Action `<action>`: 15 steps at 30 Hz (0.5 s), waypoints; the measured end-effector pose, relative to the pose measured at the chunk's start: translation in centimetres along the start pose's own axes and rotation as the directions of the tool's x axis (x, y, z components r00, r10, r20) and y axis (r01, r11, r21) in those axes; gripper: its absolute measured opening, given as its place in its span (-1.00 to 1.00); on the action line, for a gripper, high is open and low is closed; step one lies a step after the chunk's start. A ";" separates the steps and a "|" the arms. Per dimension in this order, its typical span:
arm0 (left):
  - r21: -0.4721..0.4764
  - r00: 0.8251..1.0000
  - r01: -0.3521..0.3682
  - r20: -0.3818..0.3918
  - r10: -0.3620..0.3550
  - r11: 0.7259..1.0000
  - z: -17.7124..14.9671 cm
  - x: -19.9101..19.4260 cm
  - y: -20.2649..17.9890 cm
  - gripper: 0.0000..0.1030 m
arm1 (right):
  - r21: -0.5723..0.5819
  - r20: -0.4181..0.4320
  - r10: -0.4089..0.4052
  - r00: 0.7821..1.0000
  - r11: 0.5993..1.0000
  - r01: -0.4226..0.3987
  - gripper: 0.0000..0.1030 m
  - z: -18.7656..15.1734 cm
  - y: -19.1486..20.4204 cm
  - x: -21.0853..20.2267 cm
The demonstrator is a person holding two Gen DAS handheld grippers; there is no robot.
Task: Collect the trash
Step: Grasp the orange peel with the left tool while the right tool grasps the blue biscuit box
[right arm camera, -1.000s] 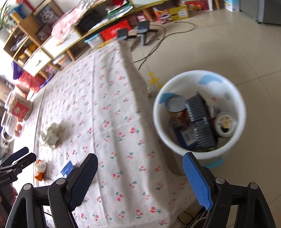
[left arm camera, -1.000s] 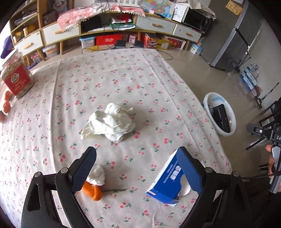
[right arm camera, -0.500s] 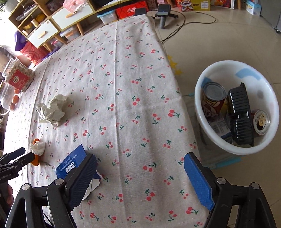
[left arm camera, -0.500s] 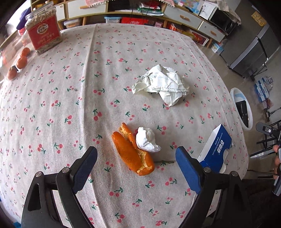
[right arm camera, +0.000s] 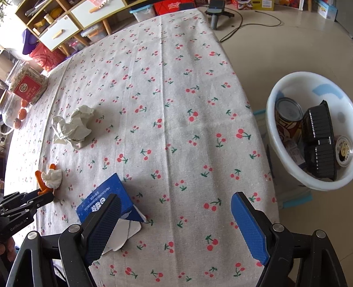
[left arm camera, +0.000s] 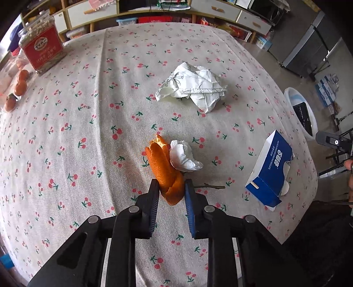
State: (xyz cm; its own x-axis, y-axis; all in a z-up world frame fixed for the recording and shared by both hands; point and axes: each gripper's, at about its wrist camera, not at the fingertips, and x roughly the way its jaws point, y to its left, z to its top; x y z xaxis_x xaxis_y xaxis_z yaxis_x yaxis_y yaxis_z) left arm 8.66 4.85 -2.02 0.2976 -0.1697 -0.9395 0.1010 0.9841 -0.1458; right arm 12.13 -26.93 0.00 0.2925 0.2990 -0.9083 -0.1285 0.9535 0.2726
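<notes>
My left gripper [left arm camera: 172, 187] is shut on the near end of an orange peel [left arm camera: 164, 163] lying on the cherry-print tablecloth [left arm camera: 88, 132]. A small white tissue wad [left arm camera: 183, 156] touches the peel's right side. A crumpled white paper [left arm camera: 194, 88] lies farther back. A torn blue tissue box [left arm camera: 271, 167] lies at the right. My right gripper [right arm camera: 176, 212] is open and empty above the table's right part, its left finger over the blue box [right arm camera: 106, 198]. The white trash basin [right arm camera: 308, 132] stands on the floor to the right.
A red-labelled jar [left arm camera: 42, 48] and small oranges [left arm camera: 21, 85] sit at the table's far left. The basin holds a can [right arm camera: 289, 117] and black trays [right arm camera: 320, 143]. A thin twig [left arm camera: 209, 186] lies by the peel. Shelves and drawers [left arm camera: 154, 11] line the back wall.
My left gripper moved in and closed on the orange peel. My right gripper drifted left over the table, toward the blue box, still open.
</notes>
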 end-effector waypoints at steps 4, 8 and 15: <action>-0.028 0.999 -0.003 0.051 0.005 1.000 -0.4 -2.0 1.3 -0.56 | -0.048 -0.023 0.010 1.000 0.999 -0.011 0.67 -0.5 1.9 0.9; -0.066 0.997 -0.011 0.072 0.016 0.998 -1.1 -3.2 3.2 -0.56 | -0.107 -0.060 0.012 0.998 0.994 -0.018 0.67 -0.9 3.7 2.1; -0.127 0.995 0.002 0.098 0.011 0.992 -2.4 -4.3 5.9 -0.57 | -0.234 -0.125 -0.061 0.990 0.972 0.030 0.66 -2.1 5.6 4.5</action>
State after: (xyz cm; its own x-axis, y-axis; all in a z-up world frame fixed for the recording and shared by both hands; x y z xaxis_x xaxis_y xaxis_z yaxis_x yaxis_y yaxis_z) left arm 5.75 11.53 0.42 0.3903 -0.1633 -0.9061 -0.0195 0.9825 -0.1855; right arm 10.71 -20.34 -3.24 0.1787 0.2337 -0.9557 -0.3383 0.9267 0.1634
